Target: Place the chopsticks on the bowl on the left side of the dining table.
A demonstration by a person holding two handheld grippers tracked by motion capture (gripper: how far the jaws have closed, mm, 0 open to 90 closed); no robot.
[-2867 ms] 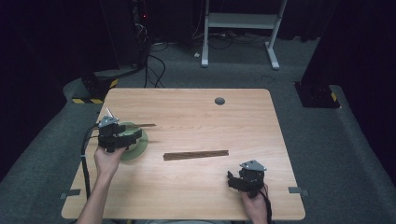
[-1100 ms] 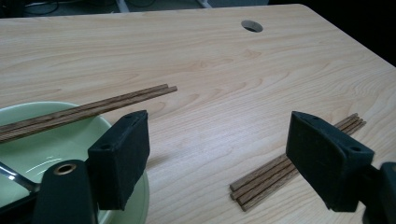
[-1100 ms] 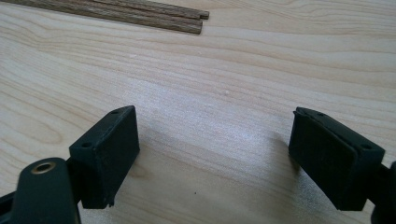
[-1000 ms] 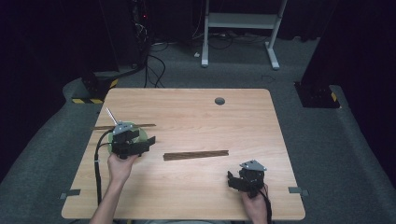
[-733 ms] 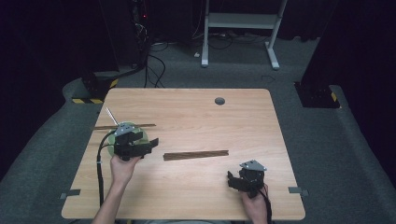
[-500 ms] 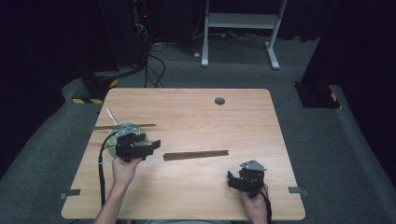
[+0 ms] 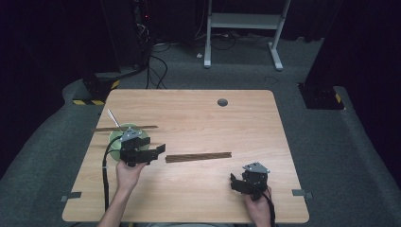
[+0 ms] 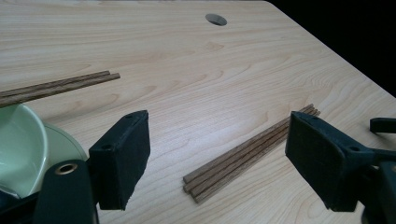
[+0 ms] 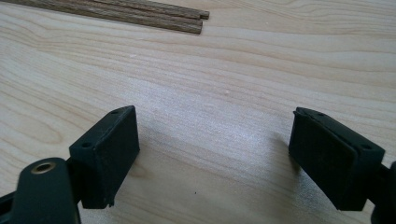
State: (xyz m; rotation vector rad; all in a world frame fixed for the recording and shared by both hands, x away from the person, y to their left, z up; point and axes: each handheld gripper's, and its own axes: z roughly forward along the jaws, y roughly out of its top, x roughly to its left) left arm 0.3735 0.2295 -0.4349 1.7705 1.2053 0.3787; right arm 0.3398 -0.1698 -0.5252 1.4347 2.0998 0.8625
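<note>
Partly hidden under the left gripper (image 7: 158, 150): green bowl (image 7: 117, 136); both wide apart and empty, right gripper (image 7: 233, 183) low near the table's (image 7: 198, 113) front edge, bundle of brown sticks (image 7: 198, 157) lying between, another pair of sticks (image 7: 124, 128) across the bowl farther back.

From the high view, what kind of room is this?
Probably a lab or recording studio, not a home: a lone light wooden table on grey carpet, black curtains around it, yellow-black hazard tape on the floor, and loose cables behind.
</note>
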